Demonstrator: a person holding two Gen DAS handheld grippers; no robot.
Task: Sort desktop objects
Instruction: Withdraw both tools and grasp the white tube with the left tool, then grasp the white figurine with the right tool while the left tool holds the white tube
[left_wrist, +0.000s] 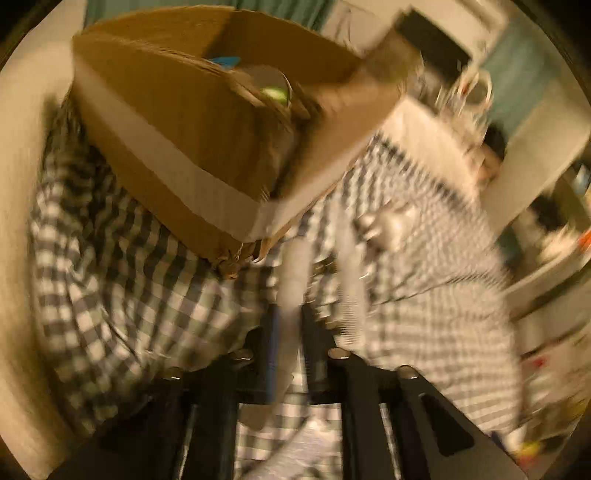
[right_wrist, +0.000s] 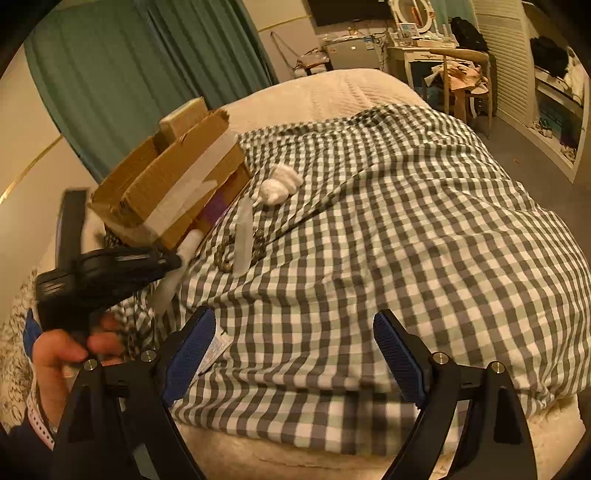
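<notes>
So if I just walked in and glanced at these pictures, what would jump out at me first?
Probably the battered cardboard box with pale tape, open-topped, sitting at the left of a bed under a grey-and-white checked cloth. Next, the left claw clamped on a slim white tube pointing towards that box. Near the bottom of the right view, the right claw hangs open and empty above the cloth, its blue pads wide apart.

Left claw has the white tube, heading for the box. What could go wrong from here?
1. The left claw pinches only one end of the long white tube; it may swing or slip.
2. The cardboard box sits tilted on the soft checked cloth; a nudge could tip it.
3. The chain and clear tube lie beside the box and may get knocked.
</notes>
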